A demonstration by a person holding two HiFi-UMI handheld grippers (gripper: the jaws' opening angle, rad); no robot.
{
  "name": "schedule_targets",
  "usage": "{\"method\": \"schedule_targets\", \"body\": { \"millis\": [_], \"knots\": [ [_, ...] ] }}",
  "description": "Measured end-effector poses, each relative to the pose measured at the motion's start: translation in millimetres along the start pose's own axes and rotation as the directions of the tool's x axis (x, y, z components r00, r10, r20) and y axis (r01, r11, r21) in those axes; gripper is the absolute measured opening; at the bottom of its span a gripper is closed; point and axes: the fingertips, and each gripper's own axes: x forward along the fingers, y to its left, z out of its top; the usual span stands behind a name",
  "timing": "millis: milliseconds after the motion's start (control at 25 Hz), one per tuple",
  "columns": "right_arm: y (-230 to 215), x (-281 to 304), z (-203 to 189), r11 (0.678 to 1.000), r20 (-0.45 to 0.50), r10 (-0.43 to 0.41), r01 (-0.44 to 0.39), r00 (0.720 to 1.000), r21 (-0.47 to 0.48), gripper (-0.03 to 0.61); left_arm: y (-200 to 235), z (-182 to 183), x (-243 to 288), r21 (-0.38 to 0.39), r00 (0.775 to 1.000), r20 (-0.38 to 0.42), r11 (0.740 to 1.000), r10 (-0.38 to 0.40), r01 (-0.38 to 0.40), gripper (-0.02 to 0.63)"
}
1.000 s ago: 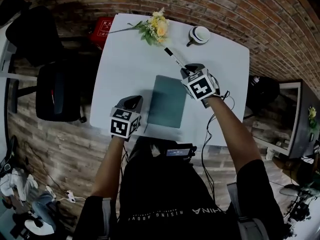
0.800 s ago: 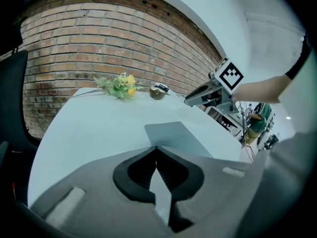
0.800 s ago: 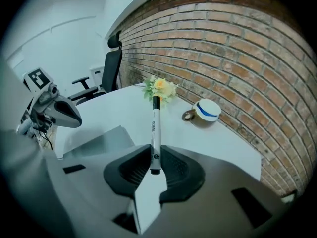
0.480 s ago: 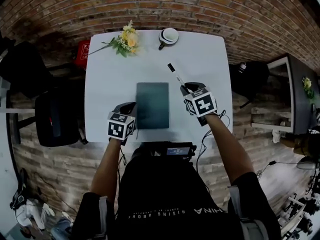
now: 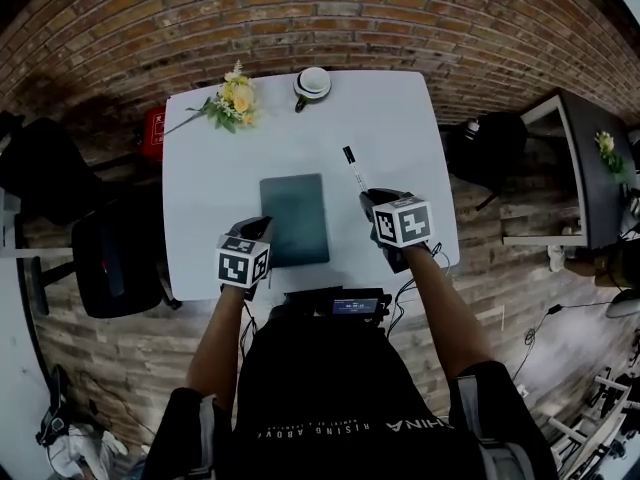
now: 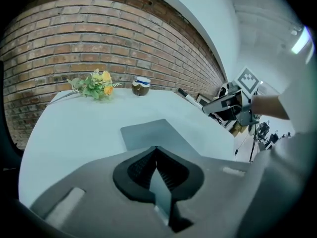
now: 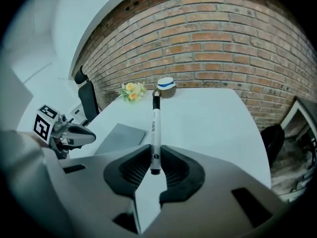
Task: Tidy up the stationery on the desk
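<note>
A white marker pen with a black cap (image 7: 154, 133) is pinched at its rear end by the right gripper (image 7: 155, 166), over the right part of the white worktop (image 5: 395, 128), with its capped end pointed toward the far edge. The left gripper (image 6: 156, 155) is pressed together with nothing between its jaws. It is held at the near edge, just left of a dark teal rectangular notebook (image 5: 294, 218) laid flat near the middle of that edge. A bunch of yellow flowers (image 5: 232, 100) is seen at the far left corner, and a round white cup (image 5: 312, 83) at the far edge.

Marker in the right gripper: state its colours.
White barrel, black cap and dark rear end on the marker; clearest in the right gripper view.
</note>
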Motion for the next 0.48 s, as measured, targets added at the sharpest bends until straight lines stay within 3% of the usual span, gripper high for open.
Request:
{"method": "schedule_targets", "body": {
  "millis": [480],
  "knots": [
    [39, 30, -60, 0.966, -0.076, 0.122, -0.101, 0.990, 0.236, 0.075, -11, -26, 17, -0.015, 0.998, -0.060, 1.000, -0.027, 0.026, 0.012]
  ]
}}
